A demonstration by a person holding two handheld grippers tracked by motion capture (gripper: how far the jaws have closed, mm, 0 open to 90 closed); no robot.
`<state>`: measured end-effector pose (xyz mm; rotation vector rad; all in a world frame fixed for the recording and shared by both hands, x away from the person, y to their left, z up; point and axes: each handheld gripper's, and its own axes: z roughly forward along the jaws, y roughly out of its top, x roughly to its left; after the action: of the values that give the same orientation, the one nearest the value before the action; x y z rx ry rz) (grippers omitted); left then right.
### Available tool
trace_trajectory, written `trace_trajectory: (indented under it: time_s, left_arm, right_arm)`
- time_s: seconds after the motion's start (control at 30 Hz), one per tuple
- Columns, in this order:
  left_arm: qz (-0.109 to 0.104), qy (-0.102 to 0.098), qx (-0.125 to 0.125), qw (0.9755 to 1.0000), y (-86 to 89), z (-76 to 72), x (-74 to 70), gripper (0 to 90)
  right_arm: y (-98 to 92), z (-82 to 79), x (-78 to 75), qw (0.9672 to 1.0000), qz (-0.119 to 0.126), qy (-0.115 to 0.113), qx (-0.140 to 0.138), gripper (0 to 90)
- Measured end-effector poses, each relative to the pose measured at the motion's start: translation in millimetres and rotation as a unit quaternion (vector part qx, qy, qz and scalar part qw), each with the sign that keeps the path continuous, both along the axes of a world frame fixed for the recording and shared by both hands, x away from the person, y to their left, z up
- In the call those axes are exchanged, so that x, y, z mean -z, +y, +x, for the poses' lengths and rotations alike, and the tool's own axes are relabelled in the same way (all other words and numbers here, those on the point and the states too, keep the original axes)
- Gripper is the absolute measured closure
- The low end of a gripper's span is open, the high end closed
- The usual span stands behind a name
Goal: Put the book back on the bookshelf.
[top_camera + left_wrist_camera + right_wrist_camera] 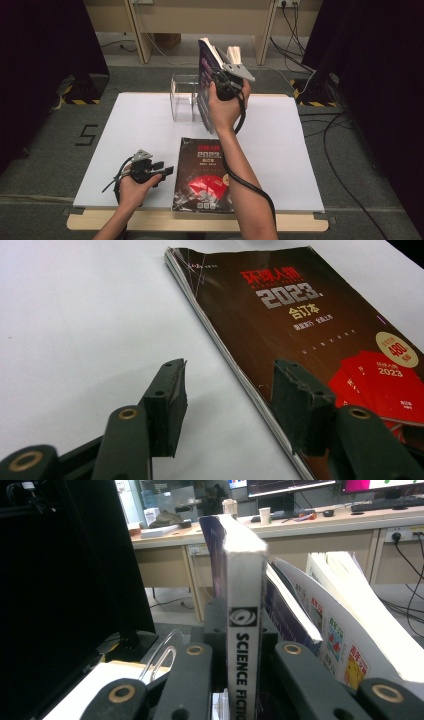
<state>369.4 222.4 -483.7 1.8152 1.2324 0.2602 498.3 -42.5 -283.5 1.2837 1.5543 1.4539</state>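
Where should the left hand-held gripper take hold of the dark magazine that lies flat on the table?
At its long left edge, coming in low from the left. The dark magazine lies flat, and that edge faces the open left hand-held gripper; one jaw already stands above the cover, the other beside the page edge.

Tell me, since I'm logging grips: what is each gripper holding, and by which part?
The right gripper clamps the upright science fiction book by its spine. The left gripper holds nothing, its jaws open beside the magazine.

Book spine [243, 645]: "SCIENCE FICTI"; magazine [320, 325]: "2023".
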Motion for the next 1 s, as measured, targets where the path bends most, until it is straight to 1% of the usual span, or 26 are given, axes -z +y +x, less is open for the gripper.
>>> trace_trajectory:
  time_s: [0.1, 0.3, 0.4, 0.5, 0.83, 1.0]
  left_arm:
    - [0.0, 0.0, 0.001, 1.0, -0.2, 0.0, 0.1, 47.4]
    - [0.0, 0.0, -0.002, 1.0, 0.3, 0.1, 0.5, 47.4]
    - [0.0, 0.0, -0.002, 1.0, 0.3, 0.0, 0.6, 47.4]
    - [0.0, 0.0, -0.002, 1.0, 0.2, 0.0, 0.6, 47.4]
    - [0.0, 0.0, -0.002, 1.0, 0.2, 0.0, 0.8, 47.4]
    - [0.0, 0.0, -0.002, 1.0, 0.4, 0.1, 0.5, 47.4]
  right_arm:
    - [1.5, 3.7, 1.4, 1.0, -0.006, -0.002, 0.002, 83.0]
    - [5.2, 9.0, 2.6, 1.0, -0.007, 0.0, 0.004, 83.0]
    - [7.4, 11.2, 3.2, 1.0, -0.003, 0.005, 0.004, 83.0]
    - [8.1, 13.4, 4.0, 1.0, -0.007, 0.003, 0.004, 83.0]
    - [11.5, 18.1, 3.6, 1.0, -0.003, 0.004, 0.008, 83.0]
    - [11.7, 21.3, 4.1, 0.9999, -0.008, 0.001, 0.008, 83.0]
